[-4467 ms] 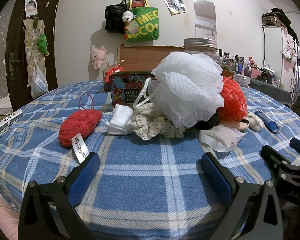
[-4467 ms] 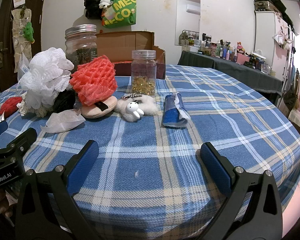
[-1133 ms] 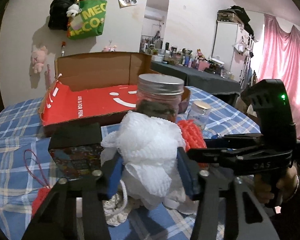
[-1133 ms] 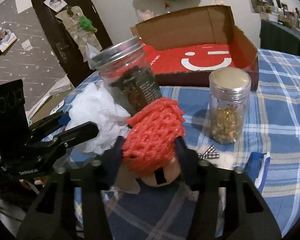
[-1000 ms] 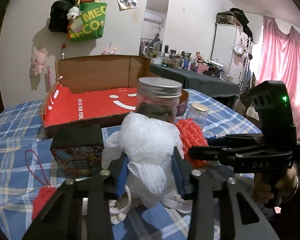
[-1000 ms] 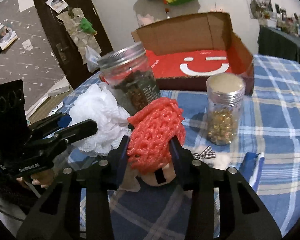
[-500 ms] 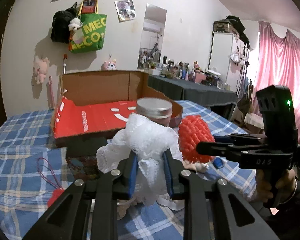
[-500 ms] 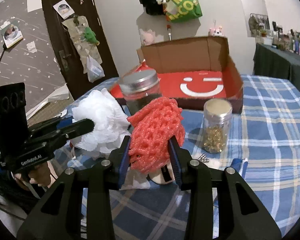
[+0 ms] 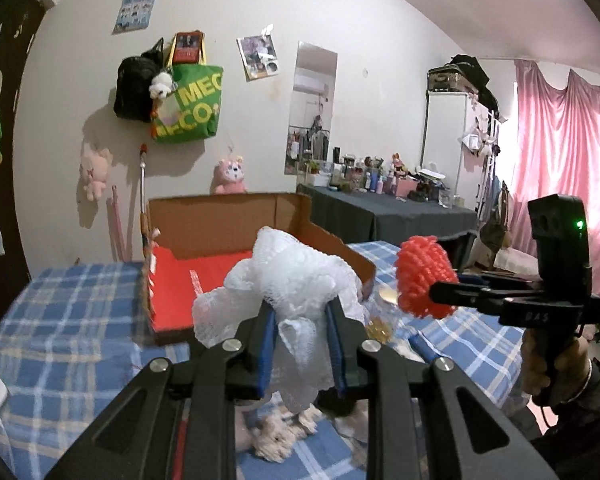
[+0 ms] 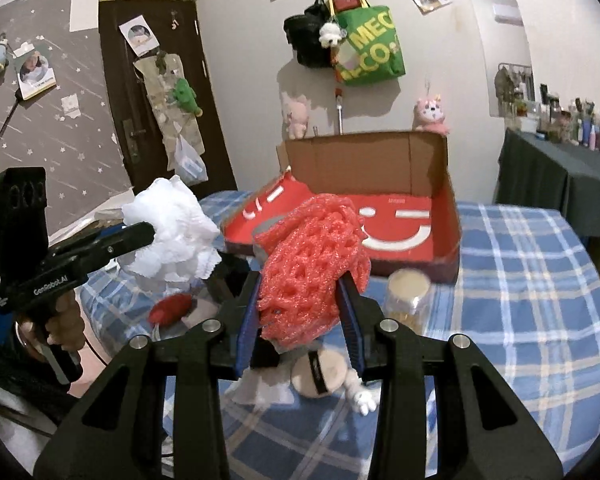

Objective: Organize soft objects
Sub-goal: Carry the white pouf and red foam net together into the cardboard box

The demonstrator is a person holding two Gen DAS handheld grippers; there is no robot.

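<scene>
My left gripper is shut on a white mesh bath puff, which hangs above the table; the same white puff shows at the left of the right wrist view. My right gripper is shut on a red foam net, also raised off the table; that red net sits at the right in the left wrist view. Behind both stands an open cardboard box with a red floor. A cream knitted piece lies below the white puff.
A blue plaid cloth covers the round table. On it are a small lidded jar, a beige plush toy, a red knitted item and a white plastic scrap. A dark side table stands behind.
Both grippers have risen off the table, carrying the white puff and the red net up. The left jaws squeezed tighter on the puff. The big jar has dropped behind the held items.
</scene>
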